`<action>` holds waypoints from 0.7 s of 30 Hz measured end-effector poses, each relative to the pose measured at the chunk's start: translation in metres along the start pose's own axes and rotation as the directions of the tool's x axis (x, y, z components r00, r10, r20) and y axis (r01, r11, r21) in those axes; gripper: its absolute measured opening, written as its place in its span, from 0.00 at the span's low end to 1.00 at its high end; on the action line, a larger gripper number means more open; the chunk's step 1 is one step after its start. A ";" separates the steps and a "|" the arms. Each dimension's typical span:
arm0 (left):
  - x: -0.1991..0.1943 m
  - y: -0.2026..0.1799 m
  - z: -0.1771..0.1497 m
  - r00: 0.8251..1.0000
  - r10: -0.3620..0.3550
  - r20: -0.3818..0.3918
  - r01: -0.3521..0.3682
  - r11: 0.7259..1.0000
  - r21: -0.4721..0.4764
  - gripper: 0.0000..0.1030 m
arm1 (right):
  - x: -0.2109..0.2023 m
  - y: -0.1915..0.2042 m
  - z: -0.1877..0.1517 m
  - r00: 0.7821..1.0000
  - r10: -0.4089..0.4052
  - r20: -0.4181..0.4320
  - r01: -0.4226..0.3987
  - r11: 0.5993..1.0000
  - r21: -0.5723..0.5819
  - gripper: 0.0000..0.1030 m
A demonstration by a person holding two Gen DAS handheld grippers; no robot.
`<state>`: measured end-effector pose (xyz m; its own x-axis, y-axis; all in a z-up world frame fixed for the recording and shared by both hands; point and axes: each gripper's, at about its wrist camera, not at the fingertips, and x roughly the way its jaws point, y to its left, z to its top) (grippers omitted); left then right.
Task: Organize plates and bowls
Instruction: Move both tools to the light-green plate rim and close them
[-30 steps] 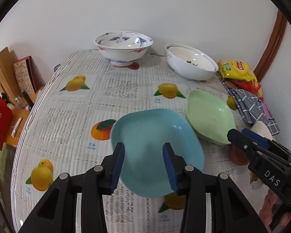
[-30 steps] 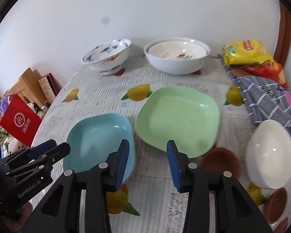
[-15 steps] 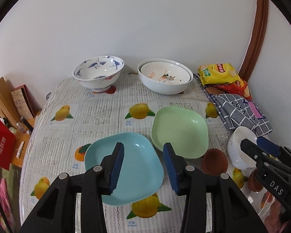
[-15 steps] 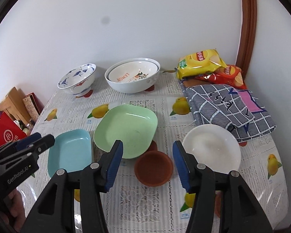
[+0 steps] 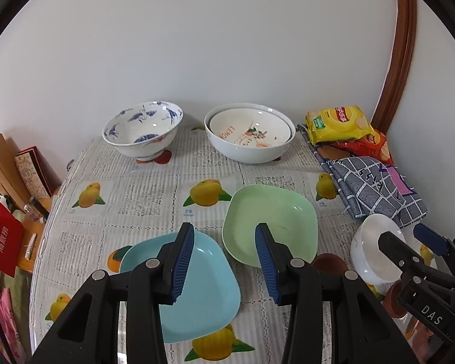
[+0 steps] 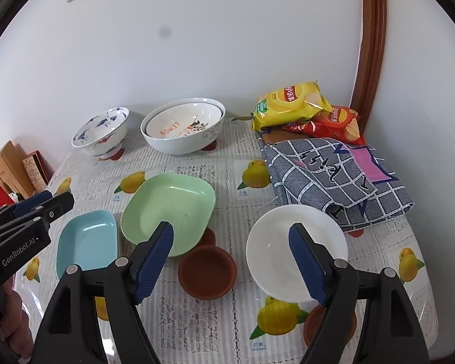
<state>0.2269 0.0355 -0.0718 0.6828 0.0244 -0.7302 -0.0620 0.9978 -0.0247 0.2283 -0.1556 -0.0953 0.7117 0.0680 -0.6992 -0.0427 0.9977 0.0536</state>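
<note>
A blue square plate (image 5: 203,288) (image 6: 86,242) and a green square plate (image 5: 273,215) (image 6: 170,209) lie side by side on the table. A small brown dish (image 6: 207,271) and a white bowl (image 6: 288,248) (image 5: 370,248) sit to their right. At the back stand a blue-patterned bowl (image 5: 142,130) (image 6: 101,132) and a nested pair of white bowls (image 5: 250,133) (image 6: 183,129). My left gripper (image 5: 224,261) is open and empty above the blue plate. My right gripper (image 6: 232,261) is open wide and empty above the brown dish.
Chip bags (image 6: 291,103) and a folded checked cloth (image 6: 333,179) lie at the back right. Another brown dish (image 6: 318,324) sits near the front edge. Boxes and a red bag (image 5: 0,236) stand left of the table. A wall is close behind.
Both grippers have pulled back and risen, so more of the table shows. The right gripper's jaws have opened wider. The dishes have not moved.
</note>
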 end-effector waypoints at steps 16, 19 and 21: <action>0.047 0.006 0.014 0.998 0.025 -0.062 -0.026 1.000 -0.006 0.43 | 0.042 0.004 0.023 1.000 -0.005 -0.015 0.005 1.000 0.002 0.83; 0.058 0.008 0.015 0.997 0.030 -0.075 -0.031 0.999 -0.014 0.43 | 0.052 0.004 0.023 0.999 0.022 -0.024 -0.022 1.000 0.002 0.83; 0.066 0.010 0.015 0.996 0.026 -0.085 -0.028 0.999 -0.022 0.43 | 0.058 0.002 0.023 0.998 0.047 -0.030 -0.047 0.999 0.019 0.83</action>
<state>0.2820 0.0477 -0.1101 0.6168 0.0454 -0.7858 -0.0976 0.9950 -0.0191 0.2853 -0.1495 -0.1197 0.6874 0.1154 -0.7171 -0.0628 0.9930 0.0997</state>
